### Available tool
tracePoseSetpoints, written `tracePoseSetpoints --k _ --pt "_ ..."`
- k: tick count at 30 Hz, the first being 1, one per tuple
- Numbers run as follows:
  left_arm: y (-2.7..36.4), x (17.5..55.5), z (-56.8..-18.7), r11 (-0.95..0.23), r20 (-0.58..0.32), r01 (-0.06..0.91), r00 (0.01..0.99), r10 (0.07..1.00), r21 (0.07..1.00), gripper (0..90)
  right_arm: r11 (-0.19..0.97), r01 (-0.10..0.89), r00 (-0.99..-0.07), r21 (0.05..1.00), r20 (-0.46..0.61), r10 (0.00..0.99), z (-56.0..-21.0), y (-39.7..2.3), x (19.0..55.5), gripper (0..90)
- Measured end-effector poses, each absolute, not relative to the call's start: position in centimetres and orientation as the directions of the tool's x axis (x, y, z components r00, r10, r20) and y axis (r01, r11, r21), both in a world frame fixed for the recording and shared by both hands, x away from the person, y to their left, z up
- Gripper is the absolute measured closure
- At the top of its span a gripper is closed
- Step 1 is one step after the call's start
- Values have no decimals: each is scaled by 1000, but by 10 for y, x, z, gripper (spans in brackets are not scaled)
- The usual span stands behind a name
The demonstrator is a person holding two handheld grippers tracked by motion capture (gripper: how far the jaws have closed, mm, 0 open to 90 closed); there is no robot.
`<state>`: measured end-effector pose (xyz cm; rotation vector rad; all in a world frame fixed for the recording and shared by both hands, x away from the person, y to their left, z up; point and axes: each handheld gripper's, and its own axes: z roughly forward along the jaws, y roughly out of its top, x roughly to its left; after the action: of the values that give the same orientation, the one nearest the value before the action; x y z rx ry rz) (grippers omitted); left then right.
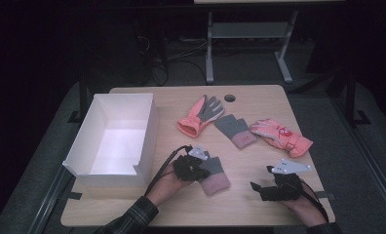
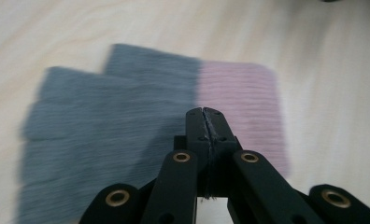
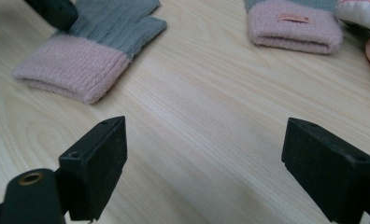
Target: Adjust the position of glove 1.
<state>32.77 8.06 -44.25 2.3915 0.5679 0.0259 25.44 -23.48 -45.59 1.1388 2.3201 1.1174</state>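
Observation:
A knit glove (image 1: 214, 176) with grey fingers and a pink cuff lies flat on the table near the front. My left gripper (image 1: 204, 165) hovers over it, jaws pressed together with nothing seen between them; in the left gripper view the shut tips (image 2: 205, 113) hang above the seam between grey and pink on this glove (image 2: 127, 116). My right gripper (image 1: 262, 179) rests to the right, its jaws (image 3: 204, 168) wide open above bare wood. From there the same glove (image 3: 87, 56) lies ahead to the left.
A white open box (image 1: 147, 131) stands at the left. Further back lie a pink and grey glove (image 1: 201, 116), a second knit glove (image 1: 236, 130) and a pink padded glove (image 1: 281, 136). A round hole (image 1: 229, 98) sits near the far edge.

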Motion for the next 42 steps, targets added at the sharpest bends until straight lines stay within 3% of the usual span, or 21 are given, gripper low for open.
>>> tracePoseSetpoints --k 9,35,42 --pt "81 330 -451 -706 -131 407 901 413 579 897 379 519 -632 766 45 774 -456 -235 255 139" --pt "27 310 -457 -701 -196 359 932 305 616 897 376 530 -629 760 55 776 -455 -237 254 140" --pt "28 309 -454 -690 -191 349 936 297 634 894 355 541 -636 762 95 766 -456 -238 255 126"
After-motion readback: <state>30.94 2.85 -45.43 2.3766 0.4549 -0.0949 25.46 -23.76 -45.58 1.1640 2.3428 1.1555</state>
